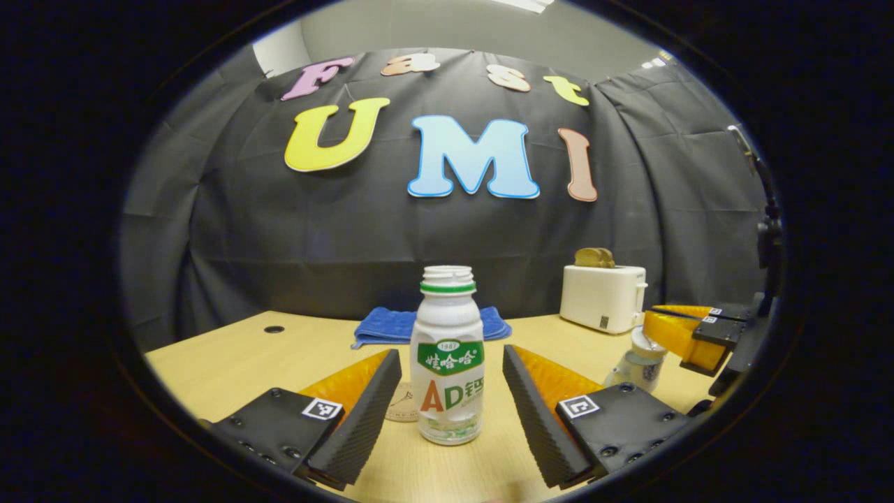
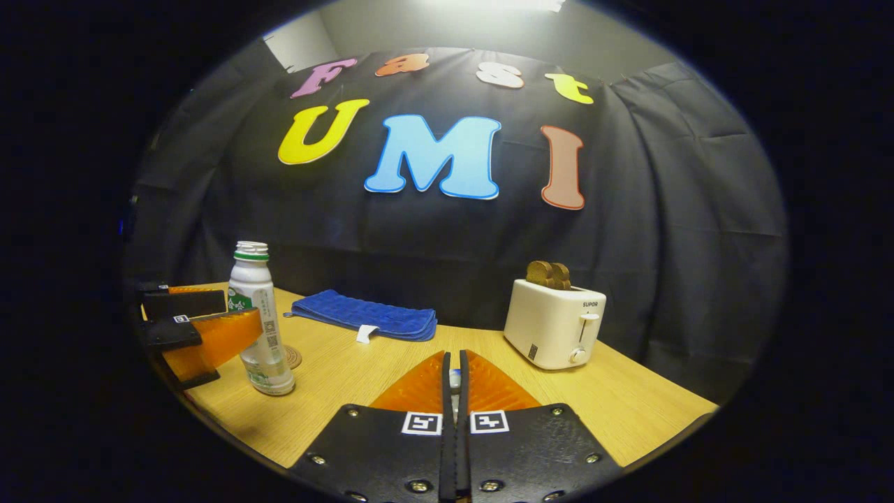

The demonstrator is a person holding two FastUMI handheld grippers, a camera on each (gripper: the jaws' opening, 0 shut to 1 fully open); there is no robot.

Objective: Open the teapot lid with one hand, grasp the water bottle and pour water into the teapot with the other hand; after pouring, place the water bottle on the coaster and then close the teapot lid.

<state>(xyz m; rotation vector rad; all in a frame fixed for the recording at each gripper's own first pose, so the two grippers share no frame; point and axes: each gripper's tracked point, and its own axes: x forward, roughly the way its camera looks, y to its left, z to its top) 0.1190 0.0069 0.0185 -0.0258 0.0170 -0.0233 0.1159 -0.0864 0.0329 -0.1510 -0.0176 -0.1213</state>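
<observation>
A white water bottle (image 1: 448, 353) with a green label and no cap stands upright on the wooden table (image 1: 230, 356). My left gripper (image 1: 450, 355) is open, one finger on each side of the bottle with a gap to both. A round coaster (image 1: 403, 405) lies just behind the bottle's left side. At the right stands the small white teapot (image 1: 631, 370). My right gripper (image 1: 658, 334) is at its top and is shut on the lid knob (image 2: 455, 381). Whether the lid is lifted off, I cannot tell. The right gripper view shows the bottle (image 2: 253, 281), the coaster (image 2: 292, 358) and the left gripper (image 2: 241, 311) at far left.
A folded blue cloth (image 1: 426, 323) lies at the back of the table by the black wall. A white toaster (image 1: 604, 297) holding toast stands at the back right, beyond the teapot. A small dark hole (image 1: 274, 329) is in the tabletop at back left.
</observation>
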